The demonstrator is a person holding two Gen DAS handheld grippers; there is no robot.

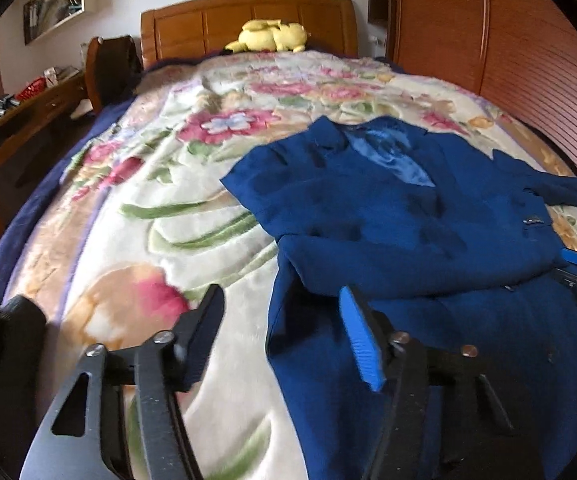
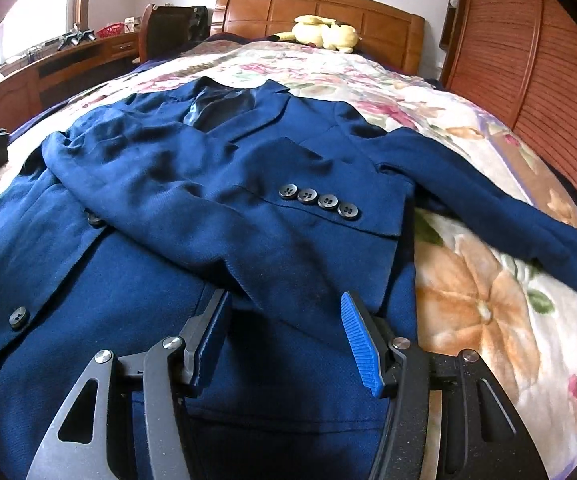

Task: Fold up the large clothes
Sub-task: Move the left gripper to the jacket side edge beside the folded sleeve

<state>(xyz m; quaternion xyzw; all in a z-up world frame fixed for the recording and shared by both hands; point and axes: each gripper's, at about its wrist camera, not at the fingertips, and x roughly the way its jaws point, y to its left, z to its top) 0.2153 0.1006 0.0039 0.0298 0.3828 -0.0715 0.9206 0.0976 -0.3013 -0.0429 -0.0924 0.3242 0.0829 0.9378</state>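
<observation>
Left gripper [image 1: 284, 336]: released, straddling blazer [image 1: 408, 220] near-left hem | right gripper [image 2: 288, 340]: released above folded sleeve [image 2: 288, 204] | risk: you snag one layer only, dragging fold apart.

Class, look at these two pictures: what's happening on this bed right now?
A person with a gripper in each hand is folding a blue suit jacket on a floral blanket. One sleeve already lies across the front. The left gripper hovers open at the jacket's edge; the right gripper hovers open over its lower part.

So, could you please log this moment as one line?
garment: blue blazer on floral blanket | one sleeve folded across front | left gripper: open | right gripper: open
</observation>
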